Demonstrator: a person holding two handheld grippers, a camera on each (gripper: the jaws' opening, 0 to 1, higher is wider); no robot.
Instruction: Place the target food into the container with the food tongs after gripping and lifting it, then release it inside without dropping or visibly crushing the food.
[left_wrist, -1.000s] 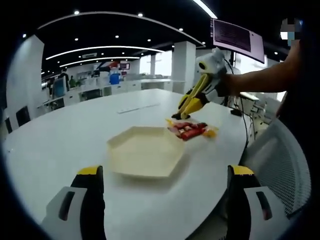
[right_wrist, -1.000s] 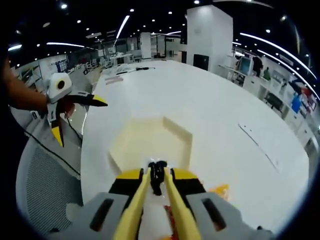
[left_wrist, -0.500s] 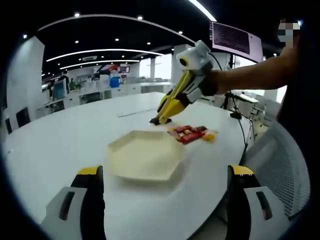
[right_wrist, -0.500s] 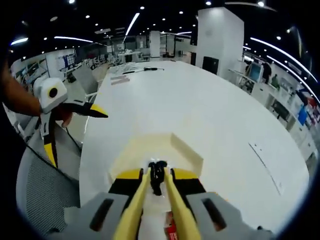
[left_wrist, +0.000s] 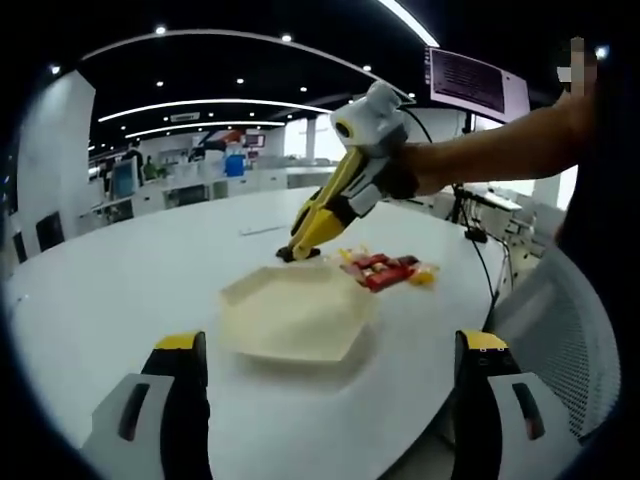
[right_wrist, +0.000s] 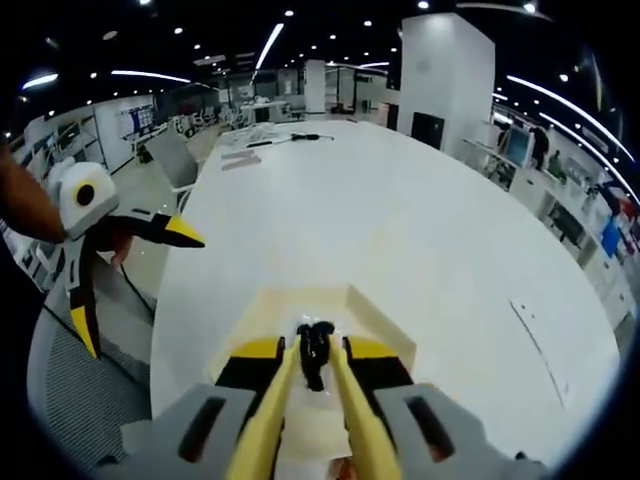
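A large white oval table (left_wrist: 120, 280) carries a cream hexagonal tray (left_wrist: 295, 315), seen from the left gripper view. Just beyond the tray's far right edge lies a small heap of red and yellow wrapped snacks (left_wrist: 385, 268); any print on them is too small to read. The person's forearm (left_wrist: 490, 150) reaches in from the right, angling the right gripper (left_wrist: 290, 252) down over the tray's far rim. Its yellow tongs (right_wrist: 316, 370) are clenched on a small dark food piece (right_wrist: 316, 345), long axis along the tongs. The left gripper (left_wrist: 330, 400) hangs wide apart, holding nothing.
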